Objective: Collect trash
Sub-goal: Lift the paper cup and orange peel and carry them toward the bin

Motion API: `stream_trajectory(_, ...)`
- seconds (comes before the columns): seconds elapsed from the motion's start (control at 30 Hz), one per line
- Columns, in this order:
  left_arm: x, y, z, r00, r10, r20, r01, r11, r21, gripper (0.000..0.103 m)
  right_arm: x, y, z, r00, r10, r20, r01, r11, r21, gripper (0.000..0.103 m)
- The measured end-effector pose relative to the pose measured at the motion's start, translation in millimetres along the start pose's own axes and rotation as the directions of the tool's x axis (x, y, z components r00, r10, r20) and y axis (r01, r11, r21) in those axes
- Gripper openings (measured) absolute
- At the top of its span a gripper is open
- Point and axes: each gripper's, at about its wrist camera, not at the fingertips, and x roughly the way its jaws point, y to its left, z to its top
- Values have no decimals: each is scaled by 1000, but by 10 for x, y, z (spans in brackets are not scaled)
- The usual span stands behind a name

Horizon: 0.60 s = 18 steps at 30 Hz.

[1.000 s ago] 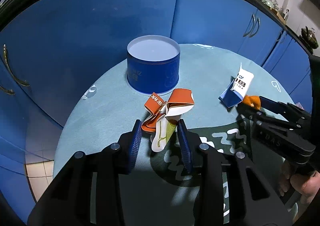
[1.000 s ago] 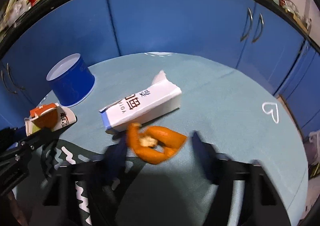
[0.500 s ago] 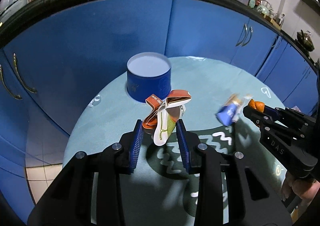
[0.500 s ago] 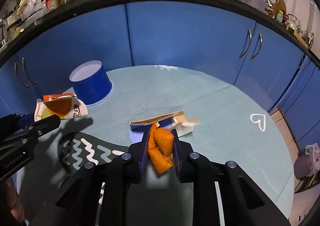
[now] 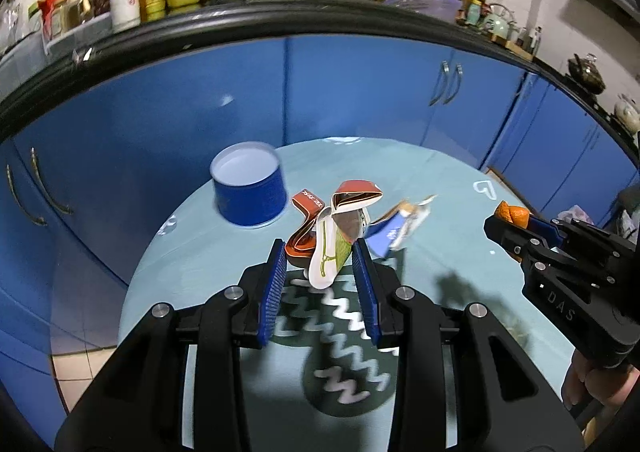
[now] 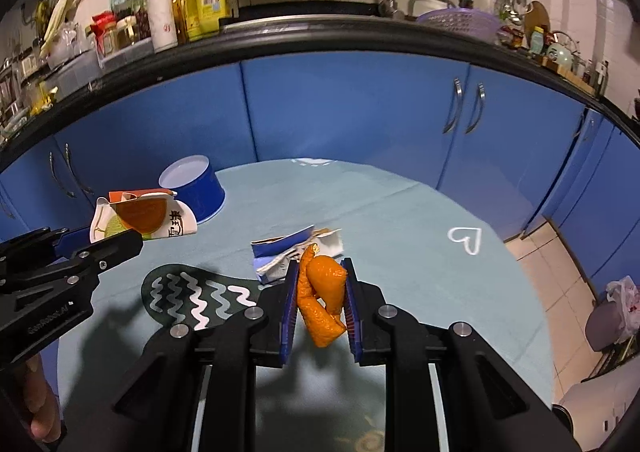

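Orange peel [image 6: 322,294] pinched in right gripper [image 6: 320,302] fingers, crushed carton [image 5: 334,240] clamped in left gripper [image 5: 322,272]; blue bin [image 5: 248,188] ahead-left, nearer left hand.

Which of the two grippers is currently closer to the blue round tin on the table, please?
Left. The left gripper, shut on the flattened orange-and-white carton, sits just in front of the blue tin. The right gripper, shut on the orange peel, is farther off to its right.

Dim indoor light from above, cool blue cast. Soft shadows fall on the round table [image 6: 400,212] toward the camera. Strong fisheye bending and black vignette at edges. Flattened carton [image 5: 394,226] on table motion-blurred; shelves behind table brighter.
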Motion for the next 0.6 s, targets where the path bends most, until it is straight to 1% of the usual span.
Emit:
stream_trajectory(0.33,-262,-489,43,998,-35,46,32,997,69,35,-457,-363,-76,997,-47,64,43,997,61,20)
stream_trajectory(0.6,-432,-881,101,995,-62,80,51,990,132,35,-780,-668,-142,990,-84,112,72,992,108,20)
